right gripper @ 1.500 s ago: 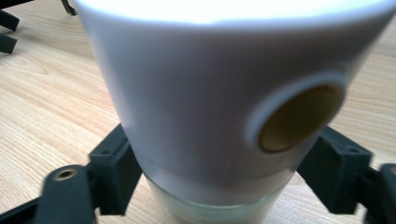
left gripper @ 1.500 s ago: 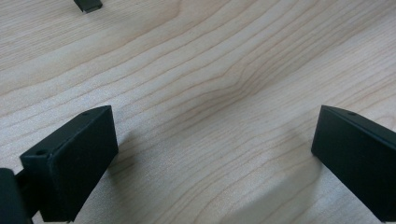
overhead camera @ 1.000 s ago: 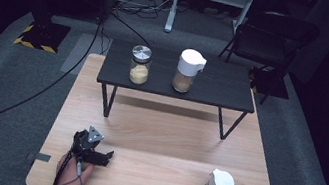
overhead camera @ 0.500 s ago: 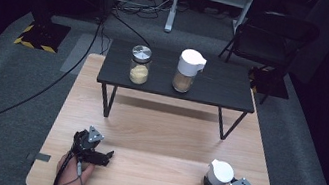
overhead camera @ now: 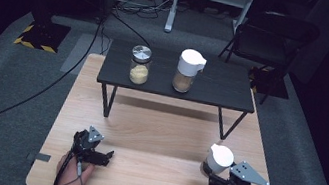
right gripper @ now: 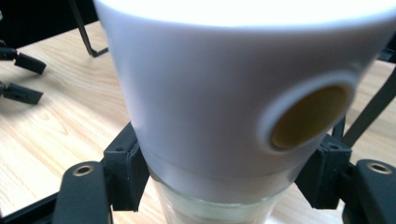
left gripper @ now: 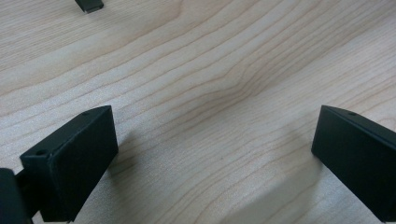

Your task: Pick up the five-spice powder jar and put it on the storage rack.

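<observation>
We've got the white-lidded jar (overhead camera: 219,158) clamped in the right gripper (overhead camera: 213,174), jaws on the glass just below the lid, near the front right edge of the wooden table (overhead camera: 162,122). Whether it's lifted or still standing, can't tell. Left gripper (overhead camera: 100,155) sits idle w/ jaws wide, nothing btwn them. Farther off, the black bench (overhead camera: 214,83) carries a steel-lidded jar (overhead camera: 140,64) and a second white-lidded jar (overhead camera: 188,71). We reckon ours goes up beside them; that move's still left.

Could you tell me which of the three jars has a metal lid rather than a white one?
The left jar on the black shelf: silver metal lid, yellow contents. The jar beside it and the jar in the right tongs have white lids.
</observation>
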A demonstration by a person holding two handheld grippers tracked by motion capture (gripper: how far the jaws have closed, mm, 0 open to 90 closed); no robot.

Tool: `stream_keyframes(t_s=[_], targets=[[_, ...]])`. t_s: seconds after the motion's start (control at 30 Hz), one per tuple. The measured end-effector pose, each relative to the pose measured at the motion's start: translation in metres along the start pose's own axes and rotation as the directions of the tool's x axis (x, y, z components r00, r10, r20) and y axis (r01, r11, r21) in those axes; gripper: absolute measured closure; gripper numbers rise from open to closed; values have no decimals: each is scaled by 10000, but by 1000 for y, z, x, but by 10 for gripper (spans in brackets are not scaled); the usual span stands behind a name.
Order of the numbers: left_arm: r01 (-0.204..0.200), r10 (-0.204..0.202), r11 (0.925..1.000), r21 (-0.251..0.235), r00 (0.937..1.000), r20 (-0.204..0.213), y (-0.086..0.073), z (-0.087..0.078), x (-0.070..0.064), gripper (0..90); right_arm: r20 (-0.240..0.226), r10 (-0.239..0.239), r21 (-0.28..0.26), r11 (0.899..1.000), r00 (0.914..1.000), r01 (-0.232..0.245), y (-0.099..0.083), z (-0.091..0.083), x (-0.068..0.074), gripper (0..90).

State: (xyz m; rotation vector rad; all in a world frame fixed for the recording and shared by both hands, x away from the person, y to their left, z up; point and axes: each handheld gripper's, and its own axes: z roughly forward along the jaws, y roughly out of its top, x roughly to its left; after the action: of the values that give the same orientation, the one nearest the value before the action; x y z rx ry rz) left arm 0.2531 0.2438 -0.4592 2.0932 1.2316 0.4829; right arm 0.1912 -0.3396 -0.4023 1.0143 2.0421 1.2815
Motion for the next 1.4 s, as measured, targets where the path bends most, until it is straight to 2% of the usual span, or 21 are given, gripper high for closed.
stream_keyframes(t_s=[0.27,0.53,0.93,1.17,1.4], targets=[[27,-27,10000,-16,10000,-37,0,0,-1,3,-89,-44,-125,9999,10000,42,24,4,-6,299],[56,-56,10000,-18,10000,-66,0,0,-2,3,-63,125,-441,9989,9999,-127,45,6,-12,299],[52,-52,10000,-14,10000,-68,0,0,-2,3,20,-68,-945,9955,10000,69,83,7,-18,299],[52,-52,10000,-13,10000,-67,0,0,-2,3,-6,-76,-935,9956,10000,75,104,13,-23,299],[43,-43,10000,-22,10000,-64,0,0,-2,3,120,-93,-771,9970,9999,102,134,23,-28,300]])
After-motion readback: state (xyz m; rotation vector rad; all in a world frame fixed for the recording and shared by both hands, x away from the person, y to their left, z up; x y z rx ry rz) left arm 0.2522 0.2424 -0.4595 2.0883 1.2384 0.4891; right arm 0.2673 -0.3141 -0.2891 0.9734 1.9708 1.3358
